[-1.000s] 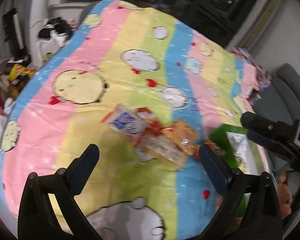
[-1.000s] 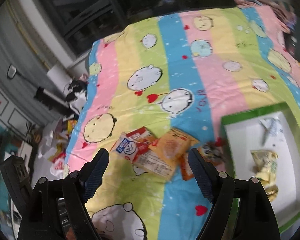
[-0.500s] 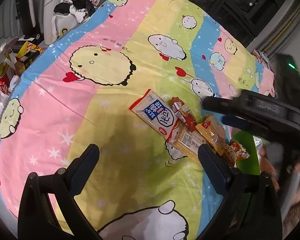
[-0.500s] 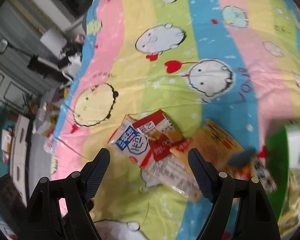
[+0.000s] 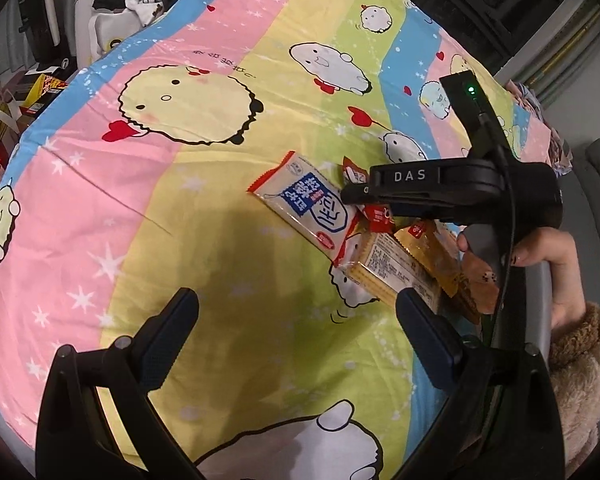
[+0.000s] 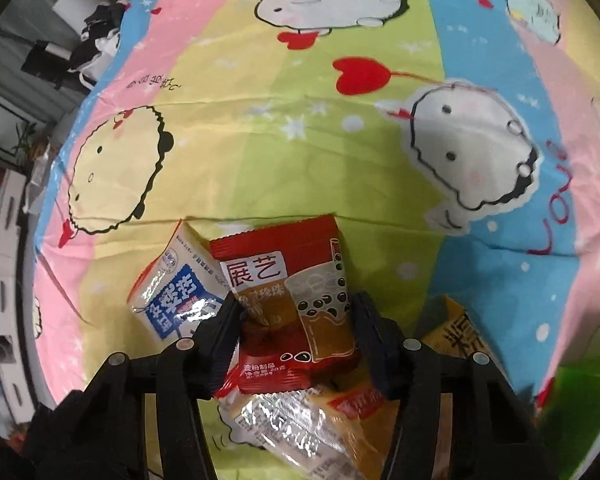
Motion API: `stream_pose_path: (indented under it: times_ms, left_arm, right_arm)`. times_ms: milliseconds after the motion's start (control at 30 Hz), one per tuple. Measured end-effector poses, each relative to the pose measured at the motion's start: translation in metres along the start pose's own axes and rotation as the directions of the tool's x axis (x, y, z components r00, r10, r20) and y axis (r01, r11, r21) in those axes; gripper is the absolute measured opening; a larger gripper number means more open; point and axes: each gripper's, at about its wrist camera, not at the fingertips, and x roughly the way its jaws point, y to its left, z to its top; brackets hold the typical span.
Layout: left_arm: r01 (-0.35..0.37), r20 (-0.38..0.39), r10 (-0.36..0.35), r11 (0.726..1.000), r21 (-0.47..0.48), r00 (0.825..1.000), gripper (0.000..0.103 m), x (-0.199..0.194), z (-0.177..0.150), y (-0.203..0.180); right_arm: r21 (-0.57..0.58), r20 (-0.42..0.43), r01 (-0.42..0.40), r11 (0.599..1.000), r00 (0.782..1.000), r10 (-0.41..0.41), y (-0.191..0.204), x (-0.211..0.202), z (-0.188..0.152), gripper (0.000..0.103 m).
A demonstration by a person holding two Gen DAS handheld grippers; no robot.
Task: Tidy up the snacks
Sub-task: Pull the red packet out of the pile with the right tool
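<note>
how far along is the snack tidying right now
Nothing visibly sorted yet. In hand: the right hand-held gripper has its fingers on both sides of the red bubble tea snack packet, apparently closing on it. The left hand-held gripper is open, holding nothing. Left on the bedsheet: the blue-and-white packet, the clear-wrapped cracker pack and the orange packet.

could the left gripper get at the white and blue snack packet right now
Probably yes. The left gripper is open over bare sheet, and the white and blue packet lies ahead with its near side uncovered. The right gripper crowds only its far edge.
</note>
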Motion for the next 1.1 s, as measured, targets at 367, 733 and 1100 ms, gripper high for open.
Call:
stream_pose_path:
  times_ms: [367, 733, 1100]
  left_arm:
    - [-0.013, 0.013, 0.013, 1.0, 0.018, 1.0, 0.099, -0.009, -0.005, -0.011]
    - [-0.029, 0.018, 0.029, 0.999, 0.033, 0.999, 0.098, -0.017, -0.016, -0.019]
    - [-0.053, -0.025, 0.055, 0.997, 0.056, 0.998, 0.092, -0.004, -0.031, -0.022]
  right_arm:
    - [0.012, 0.171, -0.15, 0.989, 0.974, 0.146, 0.009, -0.068, -0.033, 0.052]
    - [0.08, 0.234, -0.128, 0.989, 0.966, 0.106, -0.002, -0.103, -0.121, 0.052]
    - [0.2, 0.116, -0.058, 0.978, 0.993, 0.035, -0.022, -0.061, -0.17, 0.052]
